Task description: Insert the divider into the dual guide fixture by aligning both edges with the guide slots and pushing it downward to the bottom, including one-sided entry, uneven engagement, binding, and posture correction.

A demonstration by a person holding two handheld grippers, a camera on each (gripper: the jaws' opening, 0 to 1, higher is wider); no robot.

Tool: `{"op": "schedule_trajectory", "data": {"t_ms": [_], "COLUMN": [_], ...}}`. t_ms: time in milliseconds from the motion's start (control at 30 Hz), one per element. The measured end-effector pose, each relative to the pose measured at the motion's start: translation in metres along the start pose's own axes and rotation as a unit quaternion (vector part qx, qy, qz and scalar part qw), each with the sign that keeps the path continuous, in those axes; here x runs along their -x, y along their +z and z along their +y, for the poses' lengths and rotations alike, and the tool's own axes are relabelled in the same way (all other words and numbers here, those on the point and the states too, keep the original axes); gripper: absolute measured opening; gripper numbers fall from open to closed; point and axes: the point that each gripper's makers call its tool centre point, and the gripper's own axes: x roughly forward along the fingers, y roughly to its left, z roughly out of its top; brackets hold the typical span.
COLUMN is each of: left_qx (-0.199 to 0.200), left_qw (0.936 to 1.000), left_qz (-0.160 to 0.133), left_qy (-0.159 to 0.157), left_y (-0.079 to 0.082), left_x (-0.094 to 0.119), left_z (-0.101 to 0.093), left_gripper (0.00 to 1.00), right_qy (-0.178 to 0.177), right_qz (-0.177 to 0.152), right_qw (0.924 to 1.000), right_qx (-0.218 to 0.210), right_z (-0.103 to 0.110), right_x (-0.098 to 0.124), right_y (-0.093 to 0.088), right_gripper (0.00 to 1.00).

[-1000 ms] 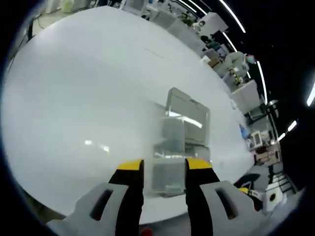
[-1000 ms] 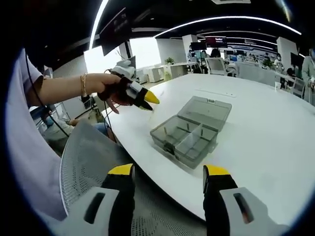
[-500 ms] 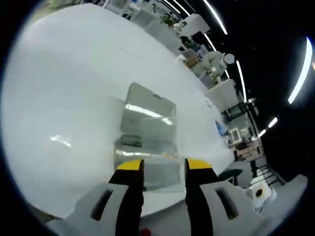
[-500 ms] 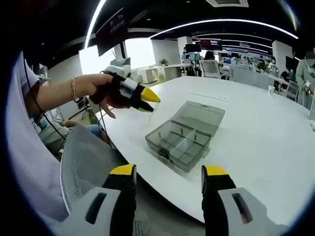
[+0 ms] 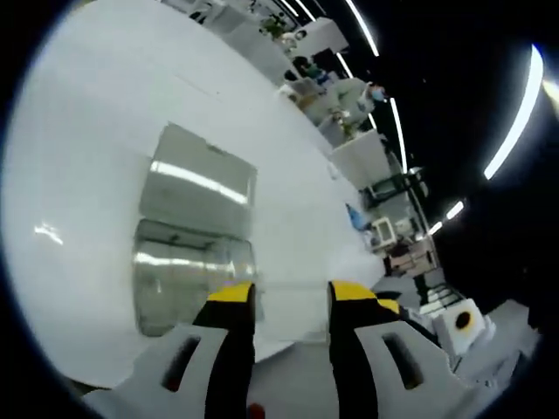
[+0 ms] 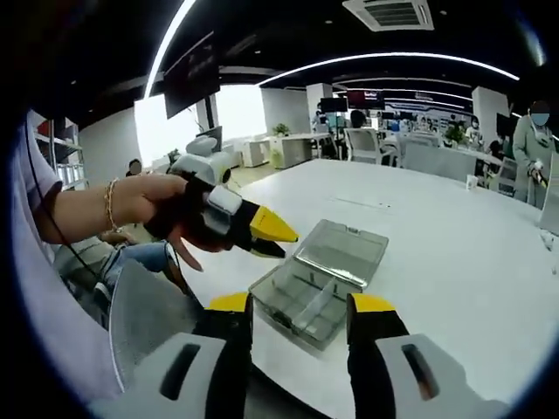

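Note:
A clear grey compartment box [image 6: 319, 281] lies on the white table [image 6: 454, 262] near its edge, lid [image 6: 342, 253] folded back flat. Thin dividers [image 6: 316, 297] stand inside its tray. A person's hand holds my left gripper [image 6: 272, 236] just above and left of the box, its yellow tips pointing at the tray. In the left gripper view the same box [image 5: 188, 262] sits left of my left gripper [image 5: 293, 295], whose jaws are open with nothing between them. My right gripper [image 6: 301, 305] hovers before the box's near side, open and holding nothing.
A grey mesh chair [image 6: 144, 305] stands under the table edge, close to the person's arm [image 6: 79, 209]. Desks and chairs fill the office behind, and a person [image 6: 533, 144] stands at the far right. The table [image 5: 87, 113] stretches wide beyond the box.
The left gripper has come closer to the box, which has slid left in its view. The right gripper has moved nearer to the box, and its jaws have narrowed somewhat.

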Motion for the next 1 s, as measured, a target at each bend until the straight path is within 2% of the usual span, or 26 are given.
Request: {"op": "schedule_trajectory", "data": {"t_ms": [300, 500, 667, 1000], "left_qx": [0.026, 0.052, 0.066, 0.081], "left_qw": [0.9983, 0.9956, 0.9941, 0.9924], "left_qz": [0.011, 0.014, 0.019, 0.02], "left_qy": [-0.05, -0.076, -0.084, -0.091], "left_y": [-0.016, -0.025, -0.031, -0.03], "left_x": [-0.01, -0.011, -0.013, -0.013], "left_z": [-0.037, -0.053, -0.058, -0.06], "left_gripper": [0.3, 0.3, 0.31, 0.3], "right_qy": [-0.014, -0.042, -0.055, -0.067], "right_qz": [-0.011, -0.011, -0.014, -0.016], "right_qw": [0.9998, 0.9991, 0.9984, 0.9976], "right_qx": [0.0, 0.005, 0.002, 0.005], "right_z": [0.0, -0.007, -0.01, -0.013], "right_x": [-0.007, -0.01, -0.011, -0.01], "right_y": [0.016, 0.022, 0.024, 0.027], "right_gripper": [0.29, 0.23, 0.16, 0.04]}}
